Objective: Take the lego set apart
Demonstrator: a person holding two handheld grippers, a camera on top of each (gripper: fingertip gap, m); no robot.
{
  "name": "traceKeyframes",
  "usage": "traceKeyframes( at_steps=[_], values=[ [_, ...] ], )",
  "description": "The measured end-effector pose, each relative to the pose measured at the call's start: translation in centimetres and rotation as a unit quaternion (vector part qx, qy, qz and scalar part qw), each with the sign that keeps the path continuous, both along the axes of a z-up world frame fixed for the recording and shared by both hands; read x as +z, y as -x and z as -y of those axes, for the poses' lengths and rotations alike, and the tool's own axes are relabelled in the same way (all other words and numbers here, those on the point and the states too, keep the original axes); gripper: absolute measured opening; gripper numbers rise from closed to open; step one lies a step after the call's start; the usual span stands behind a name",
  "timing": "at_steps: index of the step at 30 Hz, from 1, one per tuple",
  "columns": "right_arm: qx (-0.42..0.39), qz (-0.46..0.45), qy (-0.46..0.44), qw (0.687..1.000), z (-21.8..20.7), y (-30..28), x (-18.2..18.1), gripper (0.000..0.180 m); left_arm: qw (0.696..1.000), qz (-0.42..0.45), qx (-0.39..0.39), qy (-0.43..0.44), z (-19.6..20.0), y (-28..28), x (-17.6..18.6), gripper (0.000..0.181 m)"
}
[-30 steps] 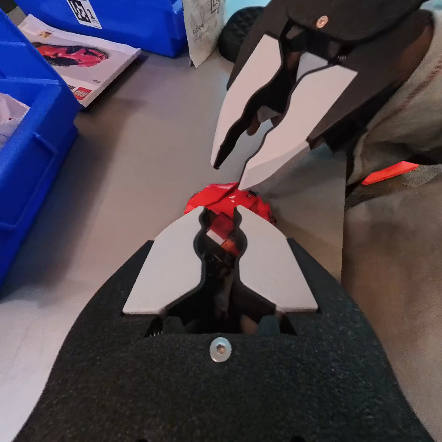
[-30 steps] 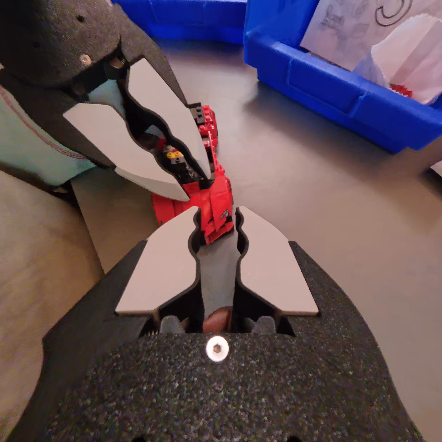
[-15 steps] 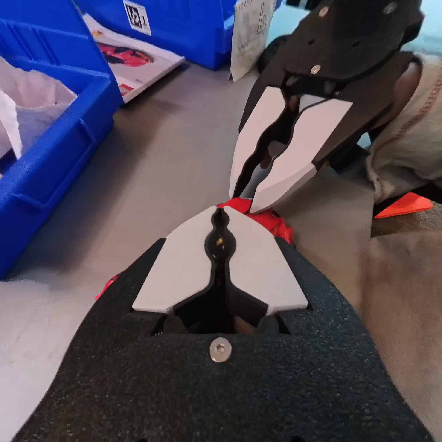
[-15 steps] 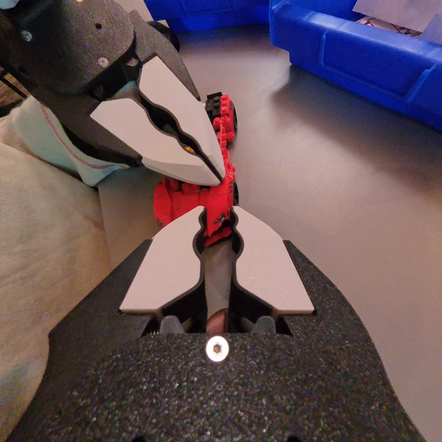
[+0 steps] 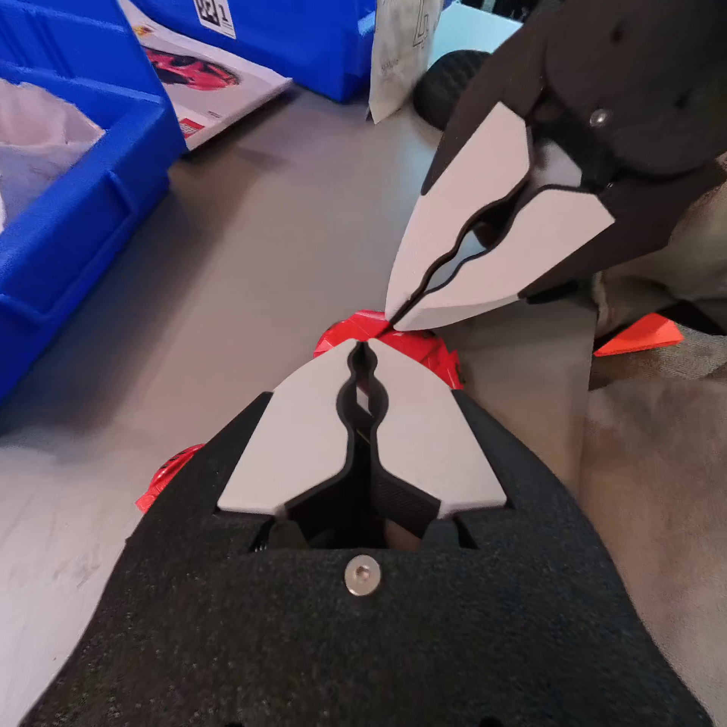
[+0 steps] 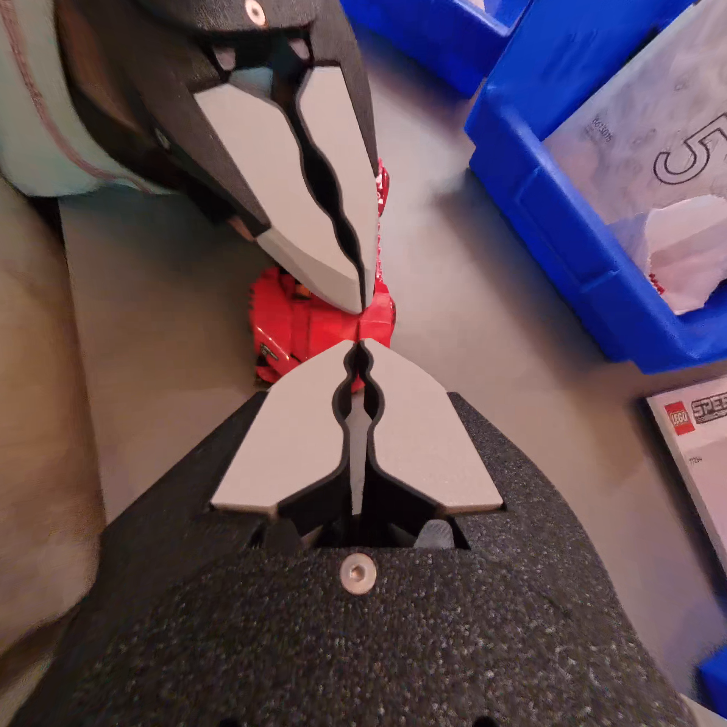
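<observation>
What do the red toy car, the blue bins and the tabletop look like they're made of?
Red toy car: glossy hard plastic, with studs and bright highlights. Blue bins: molded plastic, satin sheen, ribbed walls. Tabletop: smooth grey matte surface, maybe laminate or a mat; the pictures can't settle which.

**Q:** What sort of place is shown?

**A:** A sorting or data-collection workbench, not a home. A plain grey tabletop (image 5: 255, 244) carries blue plastic storage bins (image 6: 582, 220), one bearing a square coded tag (image 5: 214, 15).

**Q:** What else supports this?

**A:** Numbered paper bags (image 6: 645, 130) stand in the bins, and a printed instruction booklet (image 5: 204, 82) lies flat between them, beside the bins.
</observation>
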State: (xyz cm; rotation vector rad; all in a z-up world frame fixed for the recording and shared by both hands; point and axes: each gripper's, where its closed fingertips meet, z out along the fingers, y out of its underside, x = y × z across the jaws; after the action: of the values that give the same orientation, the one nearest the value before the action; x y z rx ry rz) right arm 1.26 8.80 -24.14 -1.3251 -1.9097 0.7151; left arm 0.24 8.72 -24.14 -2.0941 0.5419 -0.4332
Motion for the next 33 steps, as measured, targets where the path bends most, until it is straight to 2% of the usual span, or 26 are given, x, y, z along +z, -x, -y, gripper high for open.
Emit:
traceKeyframes(
  at_steps=[1, 3, 6, 8, 11, 15, 18, 22, 24, 28, 31, 33],
  values=[
    [-0.004, 0.003, 0.01, 1.0, -0.1, 0.0, 0.0, 0.0, 1.0, 0.008, 0.002, 0.002, 0.0, 0.0, 0.0, 0.0],
    [-0.013, -0.001, 0.061, 0.998, 0.0, 0.1, 0.2, 0.0, 1.0, 0.022, 0.008, 0.0, -0.2, 0.1, 0.3, 0.0],
    [-0.015, 0.001, 0.158, 0.987, -0.1, 0.3, 0.2, 0.024, 0.999, 0.046, -0.006, 0.0, 0.2, -0.3, 1.1, 0.0],
    [-0.022, 0.012, 0.199, 0.98, -0.7, 0.4, 0.1, 0.028, 1.0, 0.014, 0.0, 0.001, 0.2, 0.3, 1.4, 0.0],
    [-0.008, 0.025, 0.237, 0.971, -0.5, 0.7, 0.3, 0.026, 0.997, -0.078, -0.01, 0.01, -0.1, 1.6, 1.2, 0.0],
    [-0.002, 0.057, 0.239, 0.969, -0.4, 1.0, -0.3, 0.023, 0.995, -0.053, -0.059, 0.063, 0.1, 0.9, 0.7, 0.0],
    [0.0, 0.068, 0.231, 0.971, -0.5, 0.9, -0.6, 0.022, 0.991, -0.094, -0.059, 0.077, -0.3, 1.9, 0.3, 0.0],
    [0.007, 0.072, 0.233, 0.97, -0.6, 0.7, -0.6, 0.022, 0.988, -0.08, -0.094, 0.094, 1.0, 2.8, 1.2, 0.0],
    [0.013, 0.074, 0.236, 0.969, -0.5, 0.7, -0.6, 0.022, 0.984, -0.092, -0.126, 0.089, 1.6, 3.0, 1.0, 0.013],
    [0.023, 0.08, 0.232, 0.969, -0.5, 0.6, -0.6, 0.021, 0.974, -0.15, -0.162, 0.043, 0.8, 3.1, 0.7, 0.024],
    [0.029, 0.083, 0.227, 0.97, -0.4, 0.6, -0.6, 0.02, 0.959, -0.214, -0.176, 0.059, 0.2, 4.1, -0.5, 0.023],
    [0.033, 0.083, 0.225, 0.97, -0.4, 0.6, -0.6, 0.019, 0.95, -0.227, -0.203, 0.07, 0.3, 3.9, -1.1, 0.01]
  ],
)
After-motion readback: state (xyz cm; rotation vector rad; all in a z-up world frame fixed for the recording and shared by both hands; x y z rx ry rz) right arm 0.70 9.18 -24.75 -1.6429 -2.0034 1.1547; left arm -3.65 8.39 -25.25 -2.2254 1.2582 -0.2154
